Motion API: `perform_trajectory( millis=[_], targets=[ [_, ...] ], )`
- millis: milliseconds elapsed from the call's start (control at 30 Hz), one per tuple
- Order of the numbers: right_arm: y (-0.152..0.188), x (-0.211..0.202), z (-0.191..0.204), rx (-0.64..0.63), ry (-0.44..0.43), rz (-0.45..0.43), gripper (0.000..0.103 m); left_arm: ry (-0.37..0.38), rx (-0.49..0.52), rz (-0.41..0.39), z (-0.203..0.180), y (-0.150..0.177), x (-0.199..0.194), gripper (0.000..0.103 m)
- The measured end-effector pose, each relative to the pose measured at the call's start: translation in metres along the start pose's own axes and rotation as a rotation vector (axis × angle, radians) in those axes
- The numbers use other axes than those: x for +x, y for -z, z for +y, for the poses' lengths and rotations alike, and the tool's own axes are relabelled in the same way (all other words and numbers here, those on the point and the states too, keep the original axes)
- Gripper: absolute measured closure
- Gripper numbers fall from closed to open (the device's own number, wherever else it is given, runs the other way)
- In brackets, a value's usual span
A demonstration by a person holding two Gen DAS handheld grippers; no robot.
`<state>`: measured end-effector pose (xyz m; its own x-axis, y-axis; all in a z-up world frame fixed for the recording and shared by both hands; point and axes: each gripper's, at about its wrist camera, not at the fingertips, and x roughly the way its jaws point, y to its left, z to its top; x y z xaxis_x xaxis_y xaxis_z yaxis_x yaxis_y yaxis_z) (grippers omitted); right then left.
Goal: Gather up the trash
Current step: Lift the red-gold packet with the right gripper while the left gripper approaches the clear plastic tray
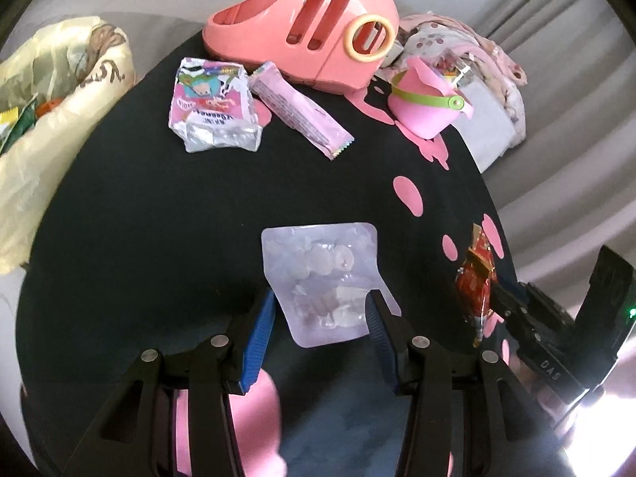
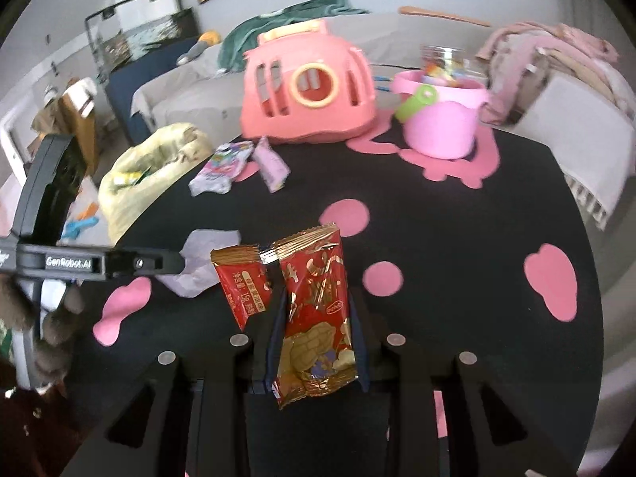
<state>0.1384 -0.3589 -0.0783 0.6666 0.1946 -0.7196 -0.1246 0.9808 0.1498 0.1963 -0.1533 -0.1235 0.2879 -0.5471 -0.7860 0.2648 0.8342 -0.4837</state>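
Observation:
My left gripper (image 1: 322, 298) hangs open over a clear plastic blister pack (image 1: 318, 262) that lies on the black table (image 1: 139, 218). Its blue pads stand at the pack's two sides, and the right finger covers the pack's right edge. My right gripper (image 2: 316, 302) is shut on a red and gold snack packet (image 2: 314, 274), held off the table. A smaller red packet (image 2: 238, 286) hangs at its left side. A crumpled pink and white pouch (image 1: 214, 107) and a long pink wrapper (image 1: 298, 111) lie further back. At the table's left edge stands an open cream trash bag (image 1: 59, 91).
A pink toy basket (image 1: 310, 28) and a pink bucket (image 1: 425, 107) stand at the table's far side. Folded pink cloth (image 1: 477, 51) lies behind the bucket. The right gripper (image 1: 503, 298) with its red packet is close on the right of the blister pack.

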Motion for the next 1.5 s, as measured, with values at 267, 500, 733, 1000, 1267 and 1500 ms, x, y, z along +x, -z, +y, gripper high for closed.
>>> perform_trajectory(
  millis=[267,500,733,1000,1267,1500],
  targets=[
    [0.008,-0.003,-0.006,0.049,0.009,-0.027,0.074,-0.002,-0.014,0.018,-0.004,-0.002,0.011,0.092],
    [0.008,-0.006,-0.003,0.106,-0.025,-0.051,0.074,-0.03,0.075,-0.101,-0.009,-0.014,-0.015,0.1],
    [-0.001,-0.001,0.02,0.061,-0.056,-0.05,0.074,-0.122,0.142,-0.216,-0.001,-0.019,-0.055,0.1],
    [-0.005,0.015,0.036,0.012,-0.034,0.008,0.073,-0.121,0.13,-0.197,0.011,-0.013,-0.057,0.1],
    [0.003,0.034,0.041,-0.01,-0.018,0.097,0.065,0.058,0.105,-0.086,0.004,-0.009,-0.031,0.086],
    [0.007,0.034,0.042,-0.062,0.031,0.091,0.068,0.037,0.017,-0.052,0.009,-0.008,-0.006,0.079]
  ],
)
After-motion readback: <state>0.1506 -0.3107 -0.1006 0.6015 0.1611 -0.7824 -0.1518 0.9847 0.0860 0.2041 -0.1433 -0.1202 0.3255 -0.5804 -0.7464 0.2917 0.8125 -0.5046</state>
